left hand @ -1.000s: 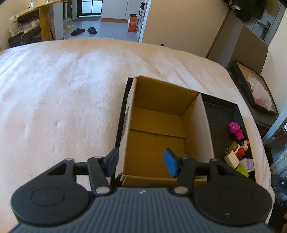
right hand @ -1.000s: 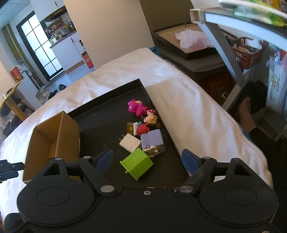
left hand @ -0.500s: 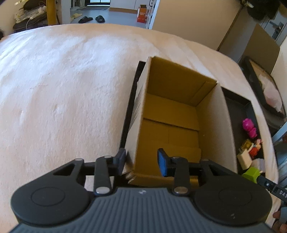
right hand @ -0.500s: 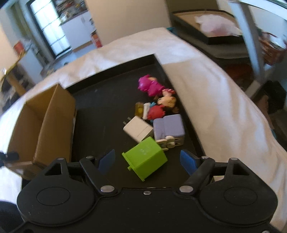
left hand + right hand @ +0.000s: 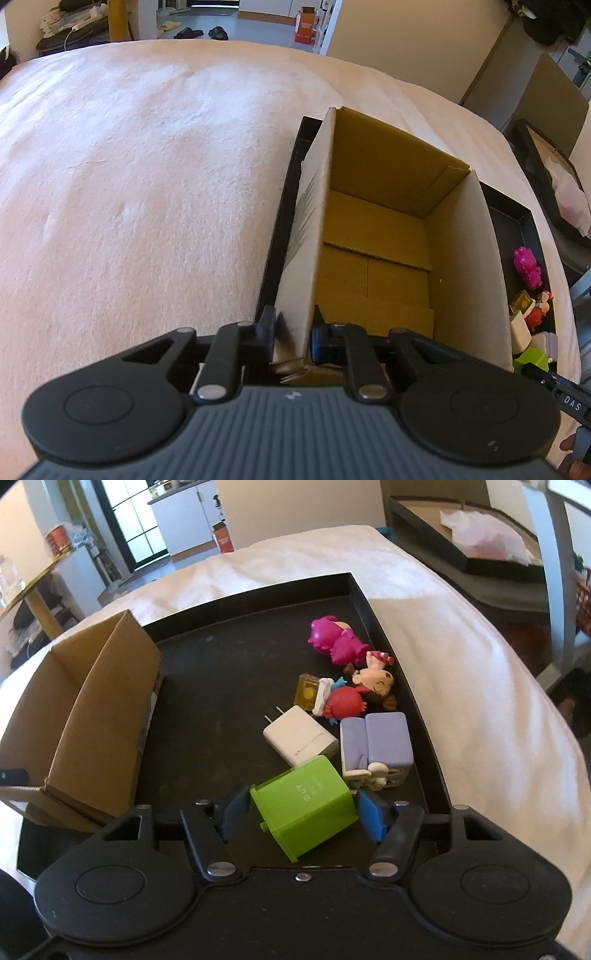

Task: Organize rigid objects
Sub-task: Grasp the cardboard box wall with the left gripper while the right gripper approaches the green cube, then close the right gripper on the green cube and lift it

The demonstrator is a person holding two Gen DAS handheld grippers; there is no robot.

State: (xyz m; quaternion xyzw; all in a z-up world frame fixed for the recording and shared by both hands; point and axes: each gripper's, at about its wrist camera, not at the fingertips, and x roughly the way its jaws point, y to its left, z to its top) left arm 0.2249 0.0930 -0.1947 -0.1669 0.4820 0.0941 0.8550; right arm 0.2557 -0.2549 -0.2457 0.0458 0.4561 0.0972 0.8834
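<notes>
An empty open cardboard box [image 5: 373,236] stands at the left end of a black tray [image 5: 221,672] on a white bed. My left gripper [image 5: 293,338] is shut on the box's near left wall, one finger inside and one outside. My right gripper [image 5: 303,814] has its fingers against both sides of a green charger block [image 5: 306,805] lying on the tray. Beyond it lie a white charger [image 5: 299,734], a lilac block [image 5: 376,744], a red-and-white figure [image 5: 341,701], a doll [image 5: 373,679] and a magenta figure [image 5: 336,640].
The box also shows in the right wrist view [image 5: 85,716], left of the toys. White bedding [image 5: 129,184] spreads to the left of the tray. A second dark tray with a plastic bag [image 5: 484,541] sits off the bed to the right, by a metal shelf frame.
My left gripper moved in and closed on the box's left wall. My right gripper moved down and forward and narrowed around the green charger block.
</notes>
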